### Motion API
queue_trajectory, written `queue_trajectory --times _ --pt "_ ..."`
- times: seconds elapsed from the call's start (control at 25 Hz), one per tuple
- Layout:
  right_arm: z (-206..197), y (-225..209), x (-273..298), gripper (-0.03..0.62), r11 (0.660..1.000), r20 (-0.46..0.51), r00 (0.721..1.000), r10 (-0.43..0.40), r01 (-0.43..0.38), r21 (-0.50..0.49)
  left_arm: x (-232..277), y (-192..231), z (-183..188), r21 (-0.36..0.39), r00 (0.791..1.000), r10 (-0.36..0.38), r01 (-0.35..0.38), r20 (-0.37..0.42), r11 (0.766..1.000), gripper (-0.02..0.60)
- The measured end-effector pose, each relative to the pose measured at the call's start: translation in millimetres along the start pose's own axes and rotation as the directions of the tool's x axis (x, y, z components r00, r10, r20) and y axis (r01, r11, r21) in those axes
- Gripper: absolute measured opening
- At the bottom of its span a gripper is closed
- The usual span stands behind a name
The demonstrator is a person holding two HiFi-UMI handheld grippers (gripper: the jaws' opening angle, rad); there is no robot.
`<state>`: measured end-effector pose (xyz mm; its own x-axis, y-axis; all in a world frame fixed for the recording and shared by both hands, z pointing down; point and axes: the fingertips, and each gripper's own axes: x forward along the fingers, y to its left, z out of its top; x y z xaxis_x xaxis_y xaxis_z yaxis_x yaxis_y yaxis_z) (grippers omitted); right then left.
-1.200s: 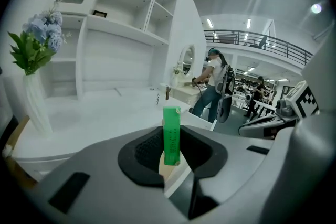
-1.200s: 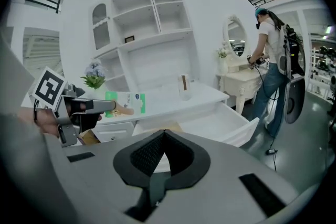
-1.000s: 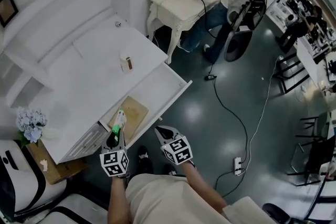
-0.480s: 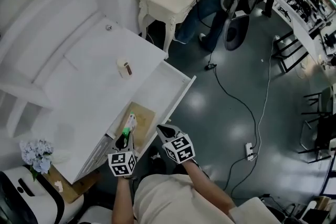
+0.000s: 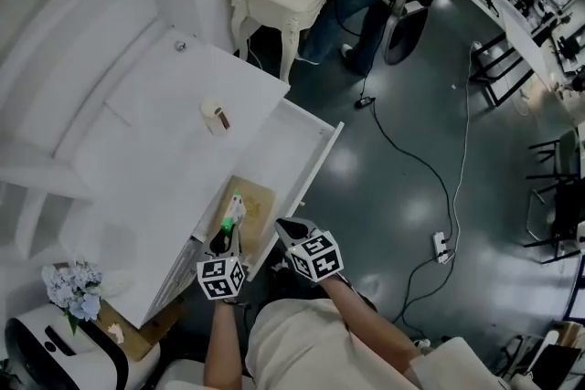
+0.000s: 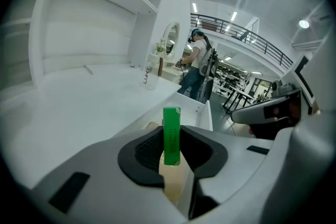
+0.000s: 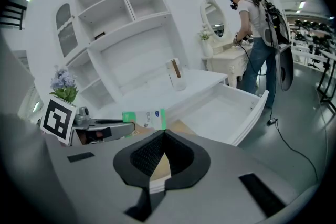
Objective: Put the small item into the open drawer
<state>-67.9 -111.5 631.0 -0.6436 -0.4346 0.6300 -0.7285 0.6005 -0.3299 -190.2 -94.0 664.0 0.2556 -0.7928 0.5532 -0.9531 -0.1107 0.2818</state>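
The left claw (image 5: 225,231) is pinched on the small green item (image 5: 234,207), which is held over the near end of the open drawer (image 5: 315,162). The item is best lowered onto the brown board (image 5: 254,196) inside that drawer before being released. The right claw (image 5: 285,229), pressed together and empty, is best held clear of the drawer's front

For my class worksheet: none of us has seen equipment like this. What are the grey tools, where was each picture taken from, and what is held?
No robot here: a person holds a two-jaw gripper in each hand. The overhead picture comes from a camera on their head; the other two from cameras on the grippers. The left gripper pinches a small green box over the open drawer. The right gripper is shut, empty. A small container stands on the white desk.
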Motion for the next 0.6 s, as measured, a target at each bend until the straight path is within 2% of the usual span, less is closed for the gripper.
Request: queue_trajectory --times 0.24,0.4,0.6 --pt "-11.1 4.7 5.7 0.023 1.0 -0.031 0.999 -0.016 0.016 0.0 12.3 5.5 -9.6 -0.055 1.0 -0.018 0.017 -0.01 0.998 0.095" --pt "-14.9 5.6 5.2 0.024 1.0 -0.048 0.999 -0.023 0.023 -0.011 19.7 6.4 -19.5 -0.125 0.999 -0.029 0.025 -0.024 0.992 0.095" --pt "-20.5 9.0 4.6 0.024 1.0 -0.064 0.998 -0.026 0.024 -0.02 32.1 3.6 -35.8 -0.177 0.997 -0.049 0.037 -0.064 0.983 0.095"
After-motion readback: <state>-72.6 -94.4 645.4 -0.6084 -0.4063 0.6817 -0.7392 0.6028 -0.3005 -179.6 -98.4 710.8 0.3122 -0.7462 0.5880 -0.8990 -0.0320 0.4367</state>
